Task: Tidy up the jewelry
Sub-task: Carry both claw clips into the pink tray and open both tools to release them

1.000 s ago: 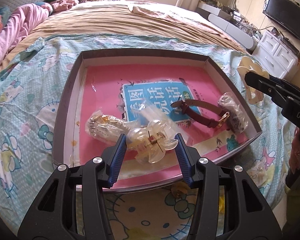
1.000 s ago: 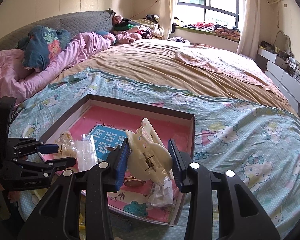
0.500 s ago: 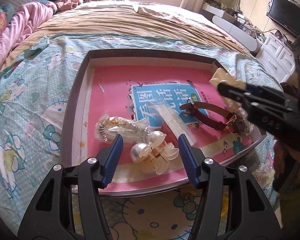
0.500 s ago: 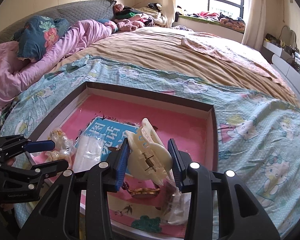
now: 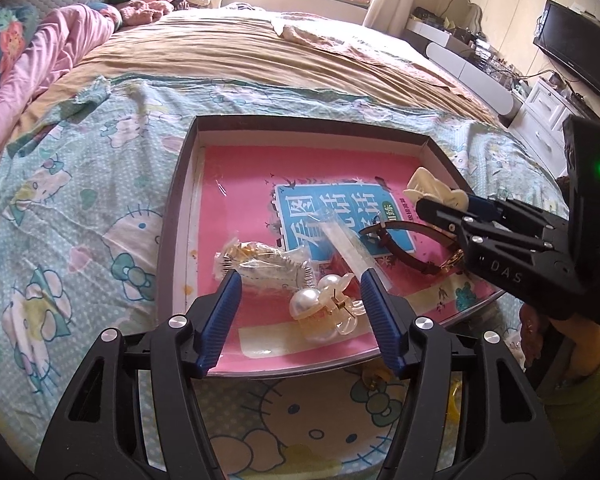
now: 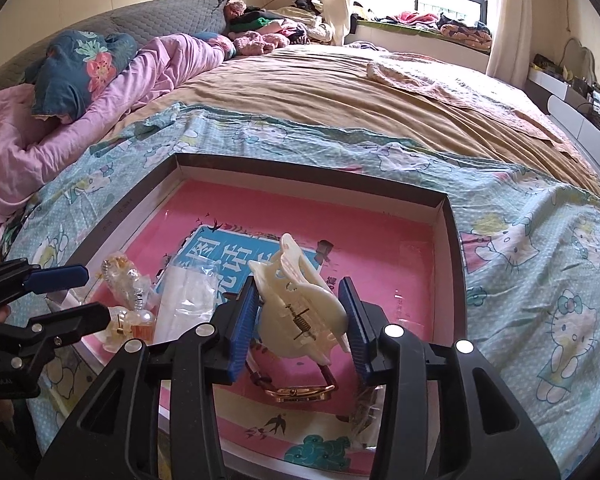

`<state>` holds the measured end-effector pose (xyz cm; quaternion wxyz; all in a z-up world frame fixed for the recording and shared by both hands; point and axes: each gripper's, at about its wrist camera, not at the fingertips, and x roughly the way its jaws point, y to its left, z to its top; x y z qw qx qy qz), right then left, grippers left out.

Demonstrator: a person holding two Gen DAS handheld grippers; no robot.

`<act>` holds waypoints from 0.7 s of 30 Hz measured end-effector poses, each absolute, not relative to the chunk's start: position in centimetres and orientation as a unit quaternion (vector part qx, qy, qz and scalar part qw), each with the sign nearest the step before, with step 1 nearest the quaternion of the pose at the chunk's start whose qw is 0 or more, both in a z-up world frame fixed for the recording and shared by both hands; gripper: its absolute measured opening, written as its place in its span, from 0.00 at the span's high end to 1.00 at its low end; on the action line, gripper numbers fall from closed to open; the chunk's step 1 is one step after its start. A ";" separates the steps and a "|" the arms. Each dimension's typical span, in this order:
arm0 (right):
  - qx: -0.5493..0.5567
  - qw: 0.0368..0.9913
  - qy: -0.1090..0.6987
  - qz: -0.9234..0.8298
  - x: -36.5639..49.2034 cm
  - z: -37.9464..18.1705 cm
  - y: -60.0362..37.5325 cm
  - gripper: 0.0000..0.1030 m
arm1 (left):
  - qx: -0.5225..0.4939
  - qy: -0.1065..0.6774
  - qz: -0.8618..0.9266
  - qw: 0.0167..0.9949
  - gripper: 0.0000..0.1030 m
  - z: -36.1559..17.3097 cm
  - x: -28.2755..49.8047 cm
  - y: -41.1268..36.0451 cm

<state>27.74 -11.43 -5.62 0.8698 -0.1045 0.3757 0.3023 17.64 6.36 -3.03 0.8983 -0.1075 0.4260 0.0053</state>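
Observation:
A shallow dark box (image 5: pixel 312 128) with a pink book inside lies on the bed. My left gripper (image 5: pixel 300 284) is open and empty above the box's near edge, with a clear pearl hair claw (image 5: pixel 326 310) lying between its fingers. A bagged gold chain (image 5: pixel 260 262), a clear plastic sleeve (image 5: pixel 350 246) and a brown-strap watch (image 5: pixel 400 246) lie in the box. My right gripper (image 6: pixel 300 300) is shut on a cream hair claw (image 6: pixel 300 300) and holds it over the box's right part, above the watch (image 6: pixel 300 390). The right gripper (image 5: pixel 444 206) shows in the left wrist view too.
The box (image 6: pixel 454 240) rests on a Hello Kitty sheet (image 5: pixel 80 220) near the bed's foot. A tan blanket (image 6: pixel 340 92) and pink bedding (image 6: pixel 100 92) lie beyond. A small bagged item (image 6: pixel 366 412) lies in the box's near right corner. A TV and white drawers (image 5: pixel 548 108) stand right.
My left gripper opened and let the pearl hair claw down into the box. My right gripper carried the cream hair claw in over the box's right side.

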 end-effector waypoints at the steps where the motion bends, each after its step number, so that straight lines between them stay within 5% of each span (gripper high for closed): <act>1: -0.104 0.870 0.377 0.302 27.7 -5.6 -11.5 0.60 | -0.108 0.425 0.006 0.899 0.47 -2.9 17.5 6.5; 7: -0.096 0.870 0.376 0.303 27.1 -5.5 -12.1 0.51 | -0.109 0.421 0.011 0.900 0.42 -2.4 17.2 6.8; 15: -0.065 0.883 0.360 0.294 26.3 -3.8 -14.0 0.27 | -0.108 0.420 0.014 0.901 0.38 -1.7 16.7 6.8; 21: -0.058 0.891 0.348 0.287 25.6 -2.7 -15.1 0.20 | -0.108 0.414 0.015 0.904 0.33 -1.1 16.2 6.8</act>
